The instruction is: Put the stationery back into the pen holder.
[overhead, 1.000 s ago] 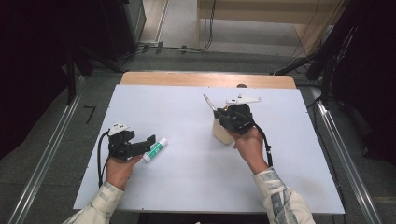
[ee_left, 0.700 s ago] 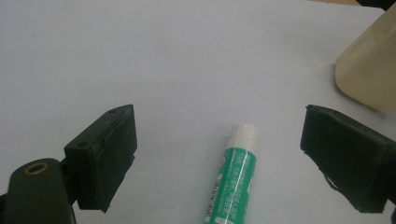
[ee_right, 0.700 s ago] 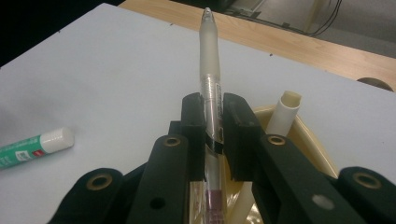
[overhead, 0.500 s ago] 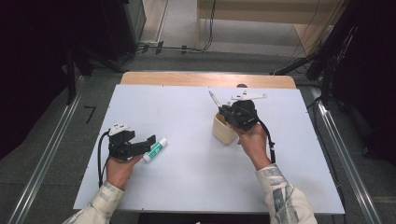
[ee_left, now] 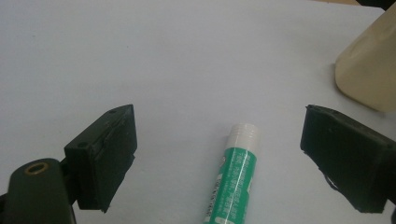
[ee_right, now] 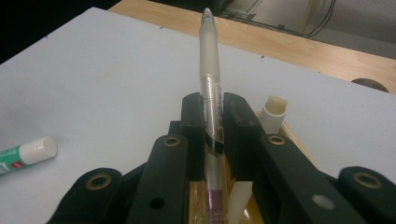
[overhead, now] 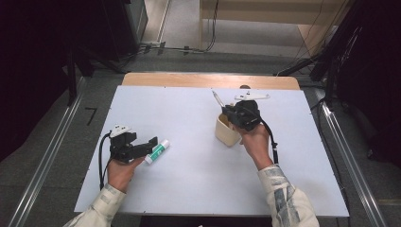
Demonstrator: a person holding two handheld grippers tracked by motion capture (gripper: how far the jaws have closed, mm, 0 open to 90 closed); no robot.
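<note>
My right gripper (ee_right: 214,122) is clamped on a clear pen (ee_right: 209,84), jaws pressed tight against its barrel, holding it tilted over the cream cup (overhead: 228,130) at the right-centre of the table. The pen's lower end already sits inside the cup mouth, beside a pale rolled item (ee_right: 272,112) standing against the rim. My left gripper (ee_left: 219,154) rests near the table's left front with its jaws spread wide and holding nothing, a green-and-white glue stick (ee_left: 235,176) lying flat between them, white cap pointing away from me.

The risks, as I judge them: the pen leans well off vertical, so letting go now could tip it against the rim and topple the light cup, or send it skidding across the smooth board. Pushing down on the rim with the jaws could do the same. On the left, the round glue stick may roll out if one jaw touches it first.

The work surface is a plain white board (overhead: 189,179) laid over a wooden tabletop (overhead: 198,80), whose far edge shows bare. Around it: grey floor, metal rails on either side, cables trailing at the back, and dark equipment left and right.
</note>
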